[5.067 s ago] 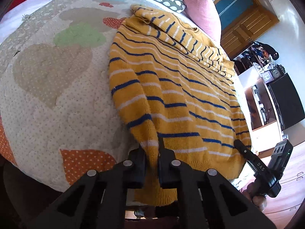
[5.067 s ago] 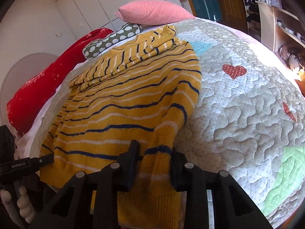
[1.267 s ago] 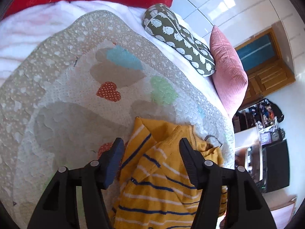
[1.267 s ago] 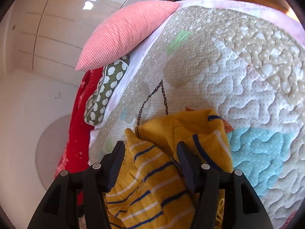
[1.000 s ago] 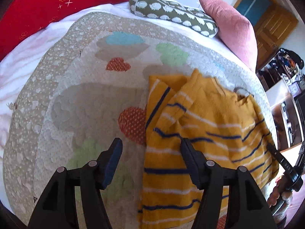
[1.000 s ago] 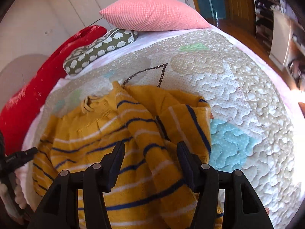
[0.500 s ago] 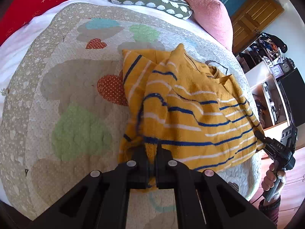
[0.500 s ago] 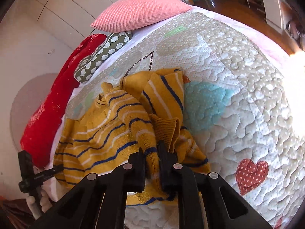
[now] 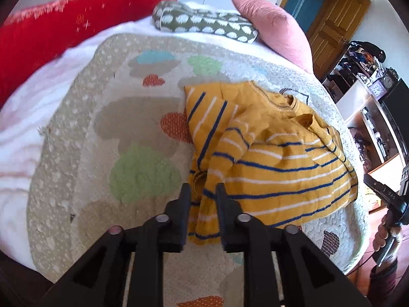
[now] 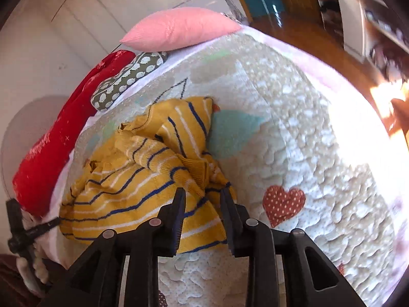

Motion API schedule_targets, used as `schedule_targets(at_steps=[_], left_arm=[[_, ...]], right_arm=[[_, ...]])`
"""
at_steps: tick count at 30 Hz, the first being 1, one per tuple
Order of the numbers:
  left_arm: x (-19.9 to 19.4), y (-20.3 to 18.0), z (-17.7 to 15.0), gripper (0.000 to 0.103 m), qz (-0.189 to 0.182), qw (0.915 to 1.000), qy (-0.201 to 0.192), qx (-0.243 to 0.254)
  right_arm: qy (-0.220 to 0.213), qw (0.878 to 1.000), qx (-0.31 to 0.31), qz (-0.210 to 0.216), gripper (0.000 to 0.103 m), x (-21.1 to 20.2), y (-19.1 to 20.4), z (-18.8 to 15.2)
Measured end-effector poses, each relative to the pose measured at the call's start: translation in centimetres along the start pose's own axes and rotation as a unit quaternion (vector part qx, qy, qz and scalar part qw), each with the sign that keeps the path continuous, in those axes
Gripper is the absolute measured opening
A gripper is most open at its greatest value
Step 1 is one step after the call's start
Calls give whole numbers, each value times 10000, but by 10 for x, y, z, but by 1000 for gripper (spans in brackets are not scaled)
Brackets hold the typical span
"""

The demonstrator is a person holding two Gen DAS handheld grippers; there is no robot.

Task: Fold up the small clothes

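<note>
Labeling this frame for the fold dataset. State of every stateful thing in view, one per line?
yellow striped sweater: bunched and rumpled on the quilt, not a flat fold, a sleeve draped over the body.
left gripper: open, sweater fabric between its fingers.
right gripper: open, sweater hem between its fingers.
quilt: spread over the bed, under the sweater.
pink pillow: lying at the head of the bed.
wooden door: shut.
</note>
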State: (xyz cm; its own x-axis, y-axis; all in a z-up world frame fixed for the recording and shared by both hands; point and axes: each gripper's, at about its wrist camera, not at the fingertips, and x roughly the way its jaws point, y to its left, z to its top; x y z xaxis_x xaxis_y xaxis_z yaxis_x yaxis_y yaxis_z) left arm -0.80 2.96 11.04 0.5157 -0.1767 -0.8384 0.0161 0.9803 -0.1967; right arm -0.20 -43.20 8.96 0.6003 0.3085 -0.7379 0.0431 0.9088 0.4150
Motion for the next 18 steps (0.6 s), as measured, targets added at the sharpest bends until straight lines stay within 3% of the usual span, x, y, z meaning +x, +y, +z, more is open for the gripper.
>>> schedule_targets(at_steps=[1, 2, 6, 10, 12, 14, 15, 16, 17, 18], left_arm=[[-3, -8, 5, 45, 55, 9998, -132, 156], [-4, -16, 9, 50, 114, 9993, -214, 290], [23, -57, 25, 54, 546, 9914, -233, 1166], [77, -82, 33, 54, 1290, 9719, -9, 1969], [99, -82, 38, 54, 1483, 9652, 107, 2153], [112, -74, 45, 38, 1500, 9669, 323, 2040], [115, -66, 51, 8, 1319, 9730, 479, 1834], [114, -55, 58, 9, 1040, 9812, 600, 1510], [111, -45, 64, 9, 810, 9873, 597, 1226], [108, -36, 71, 9, 594, 9918, 586, 972]], right_arm=[[-92, 9994, -329, -60, 43, -2, 13, 4], [-162, 9979, -620, -87, 49, -2, 27, 8], [-130, 9875, -1566, -127, 51, 21, 83, 17], [-165, 9647, -2547, -646, 51, 62, 128, 21], [-71, 9518, -2927, -911, 51, 87, 140, 23], [53, 9395, -3192, -1240, 51, 112, 144, 26], [146, 9353, -3272, -1339, 46, 123, 142, 29], [273, 9355, -3260, -1332, 31, 131, 139, 32], [416, 9412, -3118, -1235, 6, 136, 133, 38], [466, 9507, -2856, -1117, 6, 137, 126, 46]])
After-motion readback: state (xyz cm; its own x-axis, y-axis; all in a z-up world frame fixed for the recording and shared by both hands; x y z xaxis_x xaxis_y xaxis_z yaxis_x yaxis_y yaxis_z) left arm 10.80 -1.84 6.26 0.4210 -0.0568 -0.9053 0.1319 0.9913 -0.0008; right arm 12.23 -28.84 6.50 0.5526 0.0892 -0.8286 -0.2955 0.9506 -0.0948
